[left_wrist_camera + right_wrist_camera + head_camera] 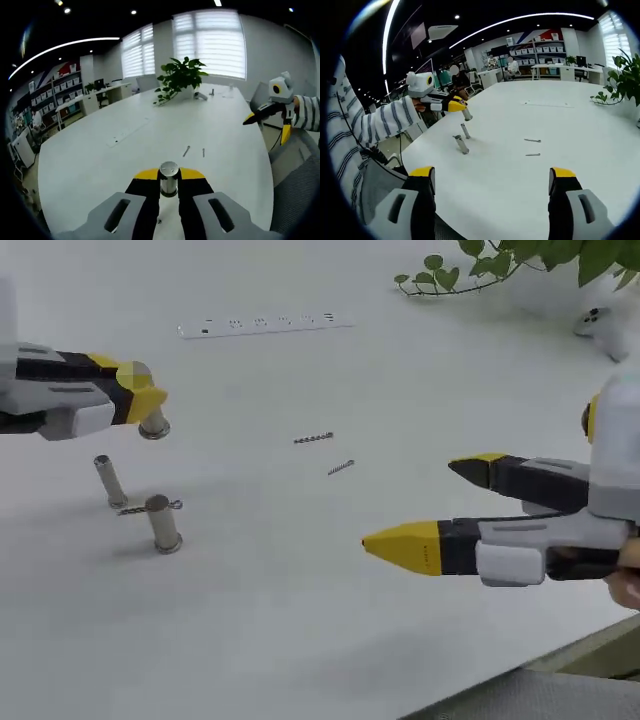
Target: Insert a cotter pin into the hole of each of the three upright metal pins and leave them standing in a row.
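Gripping one metal pin [153, 426] around its shaft, the left gripper [143, 392] is held closed at the left side of the white table [300, 640]; whether the foot of this metal pin touches the surface cannot be told. Near it two more are standing upright: a bare pin [110, 480] and, just beside it, a fitted pin [163, 525] through whose head a cotter pin [150, 507] is already passed. Toward the middle of the table, well apart from these, a farther cotter pin [313, 438] and a nearer cotter pin [341, 467] are lying flat. The right gripper [408, 502] is held wide open and empty. The upright pins are judged to be stiff, smooth and rather heavy for their size, yet easily tipped on their small feet, so a hold on the shaft is advised. The loose ones are thin, light wire that may slip away; they should be pinched at one end with the very jaw tips. The foot of the gripped pin is shown in the head view, its round top between the jaws in the left gripper view. A striped sleeve [375, 130] behind the left gripper is shown in the right gripper view.
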Demonstrator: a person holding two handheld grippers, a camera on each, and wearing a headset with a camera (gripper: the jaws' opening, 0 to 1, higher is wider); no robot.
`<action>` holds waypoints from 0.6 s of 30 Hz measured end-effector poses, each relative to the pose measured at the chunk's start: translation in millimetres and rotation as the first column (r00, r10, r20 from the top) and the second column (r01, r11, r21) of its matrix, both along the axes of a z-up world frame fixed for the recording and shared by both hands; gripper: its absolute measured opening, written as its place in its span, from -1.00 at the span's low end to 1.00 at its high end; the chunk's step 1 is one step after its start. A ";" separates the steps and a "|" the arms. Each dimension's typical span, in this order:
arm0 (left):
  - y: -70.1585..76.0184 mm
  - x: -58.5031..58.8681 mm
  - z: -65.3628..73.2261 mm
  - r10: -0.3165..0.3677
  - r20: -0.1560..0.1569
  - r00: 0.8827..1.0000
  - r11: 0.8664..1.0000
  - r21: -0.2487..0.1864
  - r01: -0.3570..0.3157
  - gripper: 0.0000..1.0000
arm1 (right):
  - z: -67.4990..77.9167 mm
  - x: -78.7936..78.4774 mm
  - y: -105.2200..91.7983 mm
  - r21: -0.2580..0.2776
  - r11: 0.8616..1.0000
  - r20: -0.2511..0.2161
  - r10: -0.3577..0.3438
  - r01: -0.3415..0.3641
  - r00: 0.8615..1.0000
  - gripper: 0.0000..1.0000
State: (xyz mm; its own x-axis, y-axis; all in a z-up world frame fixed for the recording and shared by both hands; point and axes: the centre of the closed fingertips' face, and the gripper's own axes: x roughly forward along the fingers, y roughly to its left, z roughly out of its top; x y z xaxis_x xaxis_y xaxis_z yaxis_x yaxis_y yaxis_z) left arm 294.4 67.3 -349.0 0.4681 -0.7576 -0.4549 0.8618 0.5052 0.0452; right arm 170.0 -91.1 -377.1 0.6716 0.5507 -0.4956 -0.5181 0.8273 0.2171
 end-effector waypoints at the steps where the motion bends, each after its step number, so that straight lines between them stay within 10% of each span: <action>1: 0.3 -5.5 2.6 -0.004 0.002 1.000 1.000 0.000 0.004 -0.83 | 0.4 0.0 -0.3 -0.003 1.000 0.002 0.007 -0.007 1.000 0.86; 11: -8.4 -50.3 15.9 -0.072 0.039 0.997 0.997 -0.037 0.073 -0.83 | 4.0 -1.8 -8.2 -0.010 0.998 0.015 0.055 -0.055 0.998 0.84; 18: -11.2 -81.2 -0.2 -0.073 0.020 0.997 0.996 -0.041 0.074 -0.83 | 0.0 -6.5 -5.5 -0.017 0.992 0.005 0.125 -0.124 0.992 0.83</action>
State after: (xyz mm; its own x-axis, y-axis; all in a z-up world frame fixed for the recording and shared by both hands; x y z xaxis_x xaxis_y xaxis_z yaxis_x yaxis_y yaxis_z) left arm 213.2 56.1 -349.2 0.4187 -0.8083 -0.4139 0.8958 0.4425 0.0419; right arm 163.6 -96.6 -377.1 0.6012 0.6219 -0.5019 -0.6184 0.7598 0.2006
